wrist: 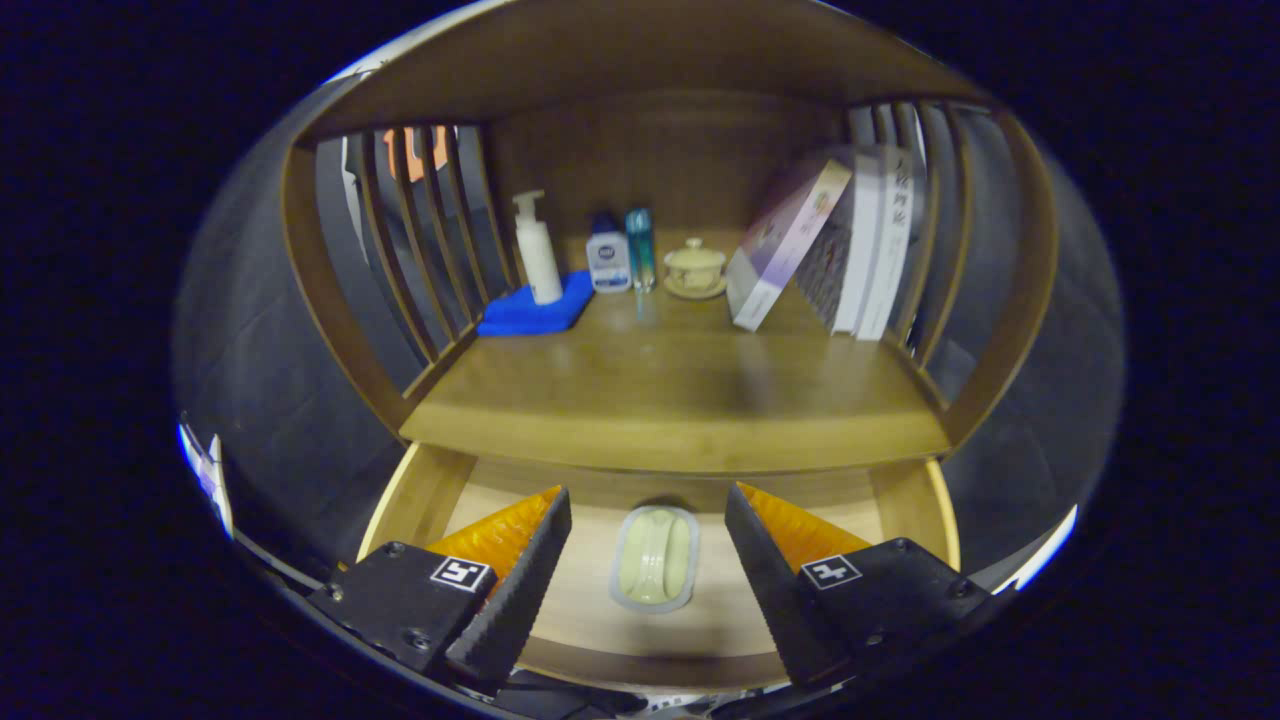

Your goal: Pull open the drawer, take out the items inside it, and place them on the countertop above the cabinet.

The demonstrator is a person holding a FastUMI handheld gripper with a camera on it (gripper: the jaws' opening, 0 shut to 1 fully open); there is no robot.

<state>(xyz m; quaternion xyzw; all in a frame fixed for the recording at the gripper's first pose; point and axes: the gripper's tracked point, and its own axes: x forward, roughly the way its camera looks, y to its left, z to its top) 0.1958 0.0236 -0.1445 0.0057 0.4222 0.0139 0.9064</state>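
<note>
Claw [648,520] gapes wide over drawer [420,495]'s soap dish [655,558]; bottles [610,262], books [860,250] crowd countertop [680,390].

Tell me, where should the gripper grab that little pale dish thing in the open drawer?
Probably across its two long sides, coming straight down from above. The pale oval dish lies flat on the drawer floor, lengthwise between the open gripper fingers, so its narrow width fits the gap. Its raised rim gives the pads something to press on. Nothing sits beside it to bump.
</note>
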